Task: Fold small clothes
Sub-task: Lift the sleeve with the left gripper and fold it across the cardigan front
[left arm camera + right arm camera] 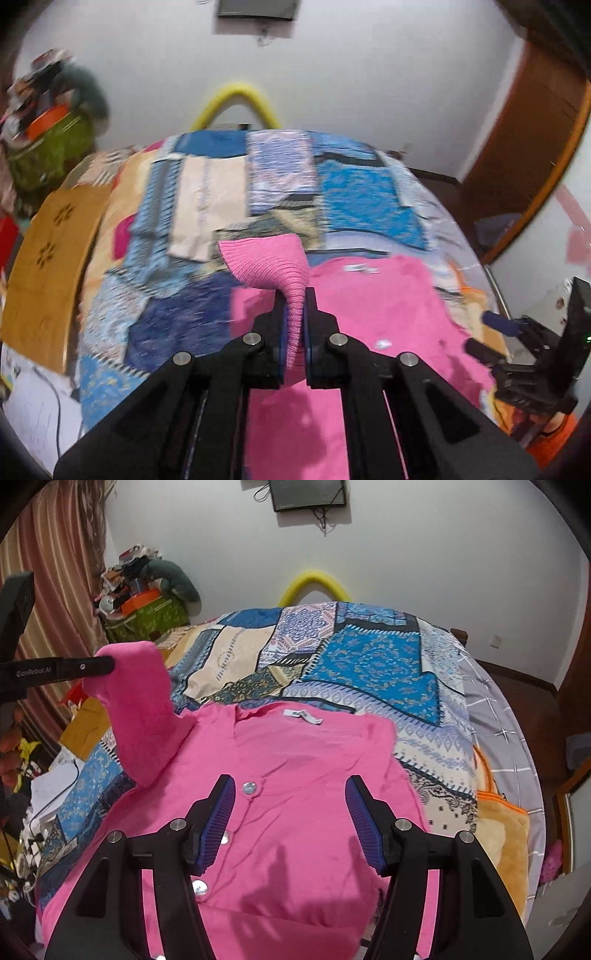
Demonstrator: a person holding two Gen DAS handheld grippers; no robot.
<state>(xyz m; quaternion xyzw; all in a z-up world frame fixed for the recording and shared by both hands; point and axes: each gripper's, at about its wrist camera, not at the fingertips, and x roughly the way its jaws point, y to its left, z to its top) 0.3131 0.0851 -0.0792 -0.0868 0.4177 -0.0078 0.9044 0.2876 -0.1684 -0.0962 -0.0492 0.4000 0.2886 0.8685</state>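
Note:
A pink buttoned cardigan lies face up on the bed, with its collar label toward the far side. My left gripper is shut on the ribbed cuff of its sleeve. In the right wrist view that sleeve stands lifted off the bed at the left, pinched by the left gripper. My right gripper hovers open over the cardigan's chest beside the button row, with nothing between its blue pads. The right gripper also shows at the right edge of the left wrist view.
A patchwork bedspread covers the bed. A mustard cloth lies at its left and an orange blanket at its right. A yellow foam arch stands behind the bed. A cluttered green basket sits by the striped curtain.

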